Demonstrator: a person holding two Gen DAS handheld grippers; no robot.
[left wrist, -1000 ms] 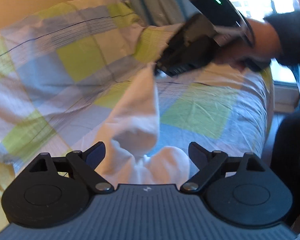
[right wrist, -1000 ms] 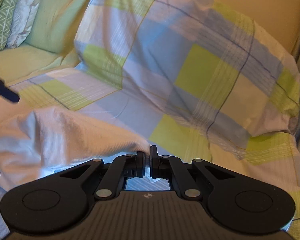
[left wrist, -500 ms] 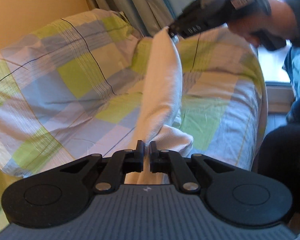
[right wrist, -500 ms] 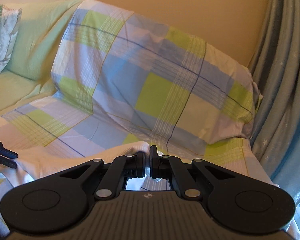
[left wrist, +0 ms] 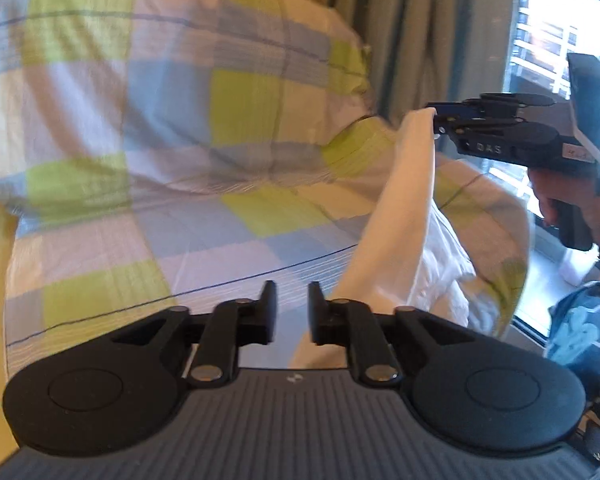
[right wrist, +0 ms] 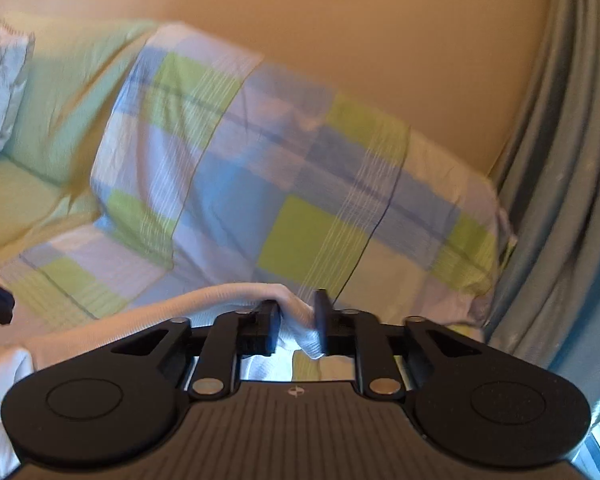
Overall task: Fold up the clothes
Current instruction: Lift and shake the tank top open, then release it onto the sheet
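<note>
Left gripper [left wrist: 292, 308]: jaws narrowly parted, gripping nothing. Right gripper [right wrist: 297, 320]: jaws parted, white garment [right wrist: 148, 312] draped between them, above the checked sofa cover [right wrist: 260, 184].

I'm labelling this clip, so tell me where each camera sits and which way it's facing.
Left wrist: on the left hand-held gripper, jaws apart, facing the checked sofa cover, grey curtain and window; shows the right hand-held gripper and hand.
Right wrist: on the right hand-held gripper, facing the sofa back and wall.
Shared: the white ribbed cloth and sofa cover.
</note>
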